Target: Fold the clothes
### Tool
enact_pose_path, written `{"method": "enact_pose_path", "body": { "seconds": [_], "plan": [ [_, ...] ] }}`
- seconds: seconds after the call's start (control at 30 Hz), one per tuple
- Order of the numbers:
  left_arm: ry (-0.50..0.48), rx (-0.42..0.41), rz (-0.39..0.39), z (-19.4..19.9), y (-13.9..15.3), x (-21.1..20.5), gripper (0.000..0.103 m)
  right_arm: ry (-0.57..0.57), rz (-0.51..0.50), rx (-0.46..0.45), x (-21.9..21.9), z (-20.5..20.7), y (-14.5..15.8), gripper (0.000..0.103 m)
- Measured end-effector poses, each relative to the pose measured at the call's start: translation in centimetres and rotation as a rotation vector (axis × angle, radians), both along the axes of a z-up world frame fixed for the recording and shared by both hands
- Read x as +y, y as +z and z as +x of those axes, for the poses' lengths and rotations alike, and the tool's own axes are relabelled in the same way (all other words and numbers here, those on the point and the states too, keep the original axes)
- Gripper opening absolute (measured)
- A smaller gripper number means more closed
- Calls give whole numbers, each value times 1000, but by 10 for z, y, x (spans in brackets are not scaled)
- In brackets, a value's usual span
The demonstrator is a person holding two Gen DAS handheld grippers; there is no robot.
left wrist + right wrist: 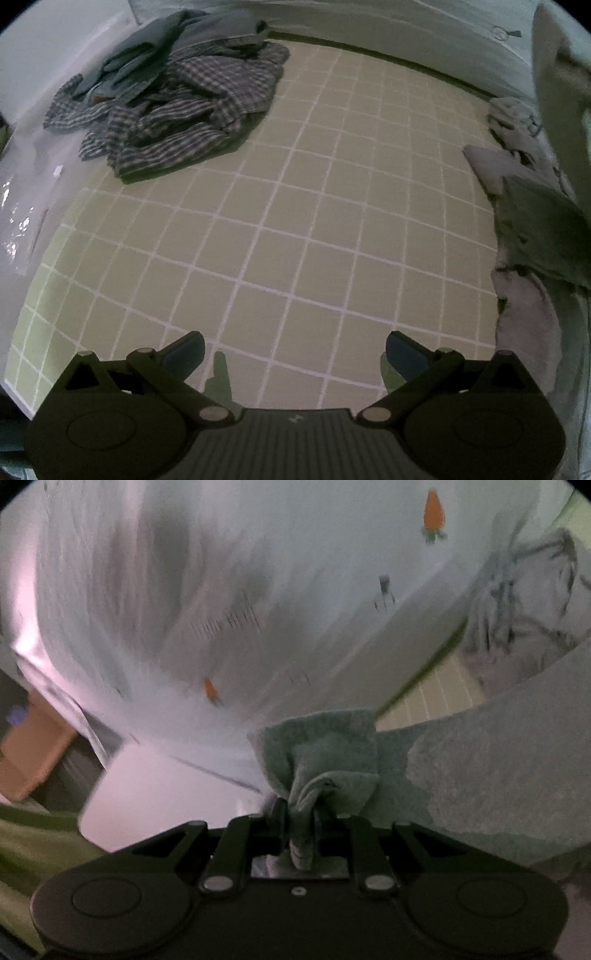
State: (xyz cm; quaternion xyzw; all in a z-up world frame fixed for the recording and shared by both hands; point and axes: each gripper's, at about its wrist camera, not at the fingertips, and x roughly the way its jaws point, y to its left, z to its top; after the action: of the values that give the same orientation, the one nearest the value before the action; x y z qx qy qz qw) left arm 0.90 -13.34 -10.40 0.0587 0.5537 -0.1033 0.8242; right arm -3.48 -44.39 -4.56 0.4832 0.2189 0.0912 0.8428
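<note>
In the left wrist view my left gripper (295, 350) is open and empty, low over a green gridded mat (295, 221). A heap of plaid and blue shirts (170, 99) lies at the mat's far left corner. A grey-green cloth (543, 229) hangs or lies along the right edge. In the right wrist view my right gripper (301, 808) is shut on a bunched fold of a grey-green towel-like cloth (325, 749), which spreads off to the right (498, 768). The view is blurred.
A white fabric printed with small carrots (258, 590) fills the background of the right wrist view. A brown box (33, 753) sits at the left. A white surface (22, 147) borders the mat on the left. More crumpled pale clothes (513, 122) lie at the far right.
</note>
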Motion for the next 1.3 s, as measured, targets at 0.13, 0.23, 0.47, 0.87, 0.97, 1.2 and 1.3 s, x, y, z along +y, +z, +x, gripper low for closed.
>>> {"method": "enact_pose_path", "body": {
  "seconds": [0.13,0.23,0.47,0.87,0.97,1.2,1.3],
  "plan": [
    [24,3,2,2,0,3,103,5,-105,138,9,4,-21,22],
    [33,4,-2,3,1,1,103,-26,-85,247,0,-4,-37,60],
    [54,-16,-39,4,6,-22,103,-143,-155,305,-38,-48,-36,90],
    [-3,-73,-144,13,22,-111,101,-352,-648,521,-124,-146,-25,103],
    [-73,-78,-167,20,23,-137,93,-401,-636,572,-144,-161,-33,103],
    [-232,-56,-214,43,13,-185,75,-525,-557,614,-187,-151,-45,103],
    [-271,-47,-201,44,4,-196,46,-503,-571,621,-192,-133,-46,103]
  ]
}}
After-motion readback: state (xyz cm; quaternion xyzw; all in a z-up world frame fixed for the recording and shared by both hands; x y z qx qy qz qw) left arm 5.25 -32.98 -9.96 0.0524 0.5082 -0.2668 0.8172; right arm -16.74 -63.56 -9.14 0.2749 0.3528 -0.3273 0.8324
